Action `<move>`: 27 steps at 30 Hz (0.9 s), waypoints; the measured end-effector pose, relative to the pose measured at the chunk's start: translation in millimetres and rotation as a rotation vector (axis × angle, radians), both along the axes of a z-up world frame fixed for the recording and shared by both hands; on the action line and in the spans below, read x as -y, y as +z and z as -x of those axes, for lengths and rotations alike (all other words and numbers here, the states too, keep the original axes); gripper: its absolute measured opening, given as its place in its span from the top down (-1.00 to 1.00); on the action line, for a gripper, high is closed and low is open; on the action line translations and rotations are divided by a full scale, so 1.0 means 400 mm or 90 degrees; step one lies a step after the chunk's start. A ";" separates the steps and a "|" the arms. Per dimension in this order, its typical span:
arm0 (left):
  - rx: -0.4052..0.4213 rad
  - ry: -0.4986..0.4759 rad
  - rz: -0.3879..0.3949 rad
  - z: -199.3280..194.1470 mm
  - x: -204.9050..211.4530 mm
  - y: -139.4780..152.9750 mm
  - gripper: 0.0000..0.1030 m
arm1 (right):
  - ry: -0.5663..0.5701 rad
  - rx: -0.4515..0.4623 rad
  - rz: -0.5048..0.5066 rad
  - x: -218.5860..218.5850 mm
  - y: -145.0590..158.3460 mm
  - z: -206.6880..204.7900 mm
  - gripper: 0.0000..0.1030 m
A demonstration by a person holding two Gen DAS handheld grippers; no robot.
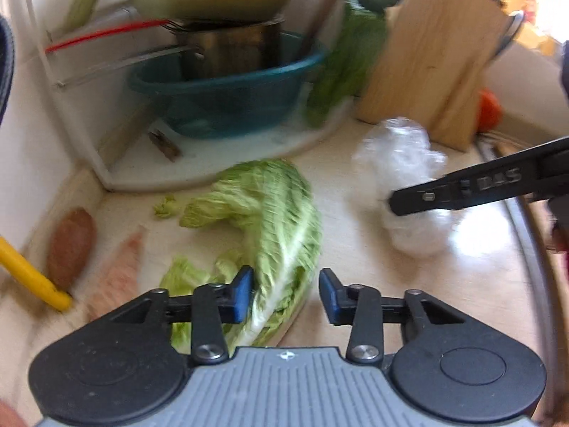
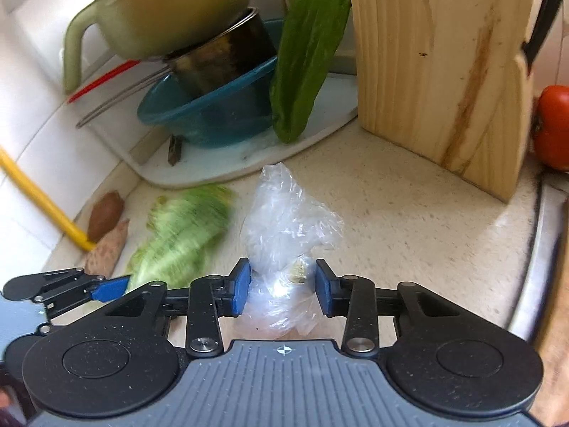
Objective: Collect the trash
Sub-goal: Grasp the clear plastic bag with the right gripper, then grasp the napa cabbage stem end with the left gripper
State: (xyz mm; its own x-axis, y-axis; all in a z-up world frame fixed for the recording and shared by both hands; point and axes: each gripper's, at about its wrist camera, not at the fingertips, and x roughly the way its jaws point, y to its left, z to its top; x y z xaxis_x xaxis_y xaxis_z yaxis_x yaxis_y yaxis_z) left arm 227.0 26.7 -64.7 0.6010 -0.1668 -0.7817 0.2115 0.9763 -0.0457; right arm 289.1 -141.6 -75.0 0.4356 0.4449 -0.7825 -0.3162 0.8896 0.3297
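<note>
A large pale-green cabbage leaf [image 1: 270, 213] lies on the beige counter [image 1: 355, 249], with small leaf scraps [image 1: 165, 207] beside it. My left gripper [image 1: 286, 295] is open and straddles the leaf's white stem end; the left pad touches it. A crumpled clear plastic bag [image 2: 284, 220] sits to the right of the leaf [image 2: 181, 235]. My right gripper [image 2: 282, 290] is open around the bag's lower part, with a scrap showing inside the plastic. In the left wrist view, the right gripper [image 1: 394, 206] reaches over the bag [image 1: 398, 163] from the right. The left gripper [image 2: 113, 290] shows at the lower left.
A white drain tray [image 2: 227, 174] holds a teal bowl [image 2: 213, 114], a steel pot and a green pan. A green pepper [image 2: 306, 57] leans by a wooden board [image 2: 426, 64]. A tomato [image 2: 553, 124], brown and pale peelings [image 1: 71, 245], a yellow handle [image 1: 32, 277] and a metal sink rim [image 2: 544, 249] border the counter.
</note>
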 end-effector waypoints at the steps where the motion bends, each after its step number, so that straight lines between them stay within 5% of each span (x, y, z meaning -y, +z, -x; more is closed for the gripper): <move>1: -0.005 -0.012 0.007 0.013 0.010 0.002 0.29 | 0.003 -0.007 -0.005 0.009 0.002 0.014 0.13; 8: -0.019 -0.067 0.003 0.108 0.056 0.017 0.25 | 0.010 -0.033 0.000 0.077 0.023 0.108 0.13; 13: 0.004 -0.099 -0.084 0.115 0.047 0.019 -0.37 | 0.007 -0.027 0.005 0.088 0.024 0.121 0.02; 15: 0.010 -0.109 -0.103 0.114 0.043 0.014 -0.43 | 0.011 -0.028 0.000 0.087 0.020 0.121 -0.02; 20: -0.008 -0.118 -0.071 0.093 0.047 -0.017 -0.45 | 0.016 -0.035 0.007 0.068 0.000 0.117 -0.26; 24: -0.022 -0.094 -0.022 0.101 0.033 -0.022 -0.14 | 0.005 -0.036 -0.001 0.077 -0.001 0.125 0.09; 27: -0.032 -0.074 -0.017 0.122 0.030 -0.014 0.12 | -0.002 -0.047 -0.027 0.094 0.000 0.135 0.15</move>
